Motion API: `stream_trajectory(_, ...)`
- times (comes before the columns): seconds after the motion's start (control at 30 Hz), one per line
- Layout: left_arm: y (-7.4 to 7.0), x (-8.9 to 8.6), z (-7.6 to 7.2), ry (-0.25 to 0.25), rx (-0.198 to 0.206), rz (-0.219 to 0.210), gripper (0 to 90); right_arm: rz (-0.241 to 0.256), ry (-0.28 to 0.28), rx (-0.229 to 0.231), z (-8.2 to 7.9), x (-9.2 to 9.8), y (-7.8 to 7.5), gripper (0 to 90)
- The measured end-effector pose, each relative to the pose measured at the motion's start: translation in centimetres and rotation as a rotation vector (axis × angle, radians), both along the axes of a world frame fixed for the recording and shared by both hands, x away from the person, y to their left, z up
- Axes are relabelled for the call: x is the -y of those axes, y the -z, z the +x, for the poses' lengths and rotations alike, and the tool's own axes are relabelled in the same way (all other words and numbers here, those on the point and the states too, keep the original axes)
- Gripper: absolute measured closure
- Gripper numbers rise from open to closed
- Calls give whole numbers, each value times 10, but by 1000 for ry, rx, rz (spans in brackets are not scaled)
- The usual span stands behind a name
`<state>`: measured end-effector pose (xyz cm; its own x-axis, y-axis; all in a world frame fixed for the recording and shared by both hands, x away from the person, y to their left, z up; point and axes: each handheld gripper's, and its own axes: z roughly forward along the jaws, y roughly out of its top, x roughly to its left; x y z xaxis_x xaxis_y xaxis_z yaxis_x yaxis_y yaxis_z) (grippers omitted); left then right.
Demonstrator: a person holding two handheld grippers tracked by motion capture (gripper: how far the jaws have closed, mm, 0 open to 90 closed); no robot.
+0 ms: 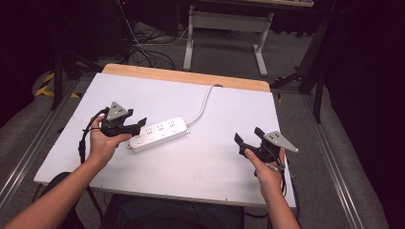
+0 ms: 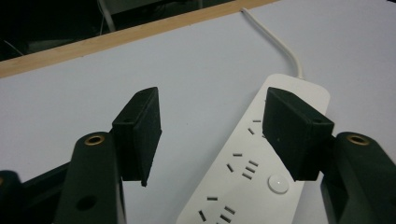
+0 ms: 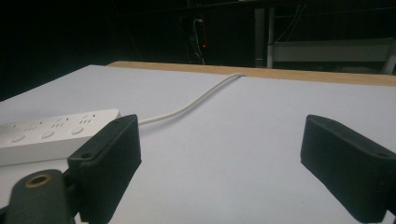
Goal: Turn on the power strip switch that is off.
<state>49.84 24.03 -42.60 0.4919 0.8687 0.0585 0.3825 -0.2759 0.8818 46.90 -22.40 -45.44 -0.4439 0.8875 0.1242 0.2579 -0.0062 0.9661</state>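
Observation:
A white power strip (image 1: pixel 158 133) with several sockets and round buttons lies flat, left of the table's middle. Its white cable (image 1: pixel 204 104) runs to the far wooden edge. My left gripper (image 1: pixel 137 126) hovers over the strip's near-left end, jaws open and empty. In the left gripper view the strip (image 2: pixel 261 172) lies under the right jaw, and the left gripper (image 2: pixel 212 140) spans bare table and strip. My right gripper (image 1: pixel 248 138) is open and empty over the table's right side, well clear of the strip. The right gripper view shows the strip (image 3: pixel 51 133) at far left, with the right gripper (image 3: pixel 224 158) low over the white surface.
The white tabletop (image 1: pixel 215 157) has a wooden strip (image 1: pixel 191 76) along its far edge. Beyond it stand a white table frame (image 1: pixel 224 33) and loose floor cables (image 1: pixel 148 52). Dark stands flank both sides.

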Motion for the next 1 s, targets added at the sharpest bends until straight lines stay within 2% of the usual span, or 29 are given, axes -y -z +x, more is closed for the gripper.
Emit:
stream_trajectory(0.33, -4, -4, -2, -69, 30, -8, 304, 1, -1, -1, 0, 0, 0, 126)
stream_trajectory(0.67, -8, -6, -6, -99, 87, -22, 288, 3, -1, 0, 1, 0, 0, 126)
stream_trajectory(0.73, -9, -7, -7, -108, 92, -23, 263, 3, -1, -1, 1, 0, 0, 126)
stream_trajectory(1.0, -9, -15, -5, -137, 86, -51, 256, 4, -4, -4, 1, 0, 0, 126)
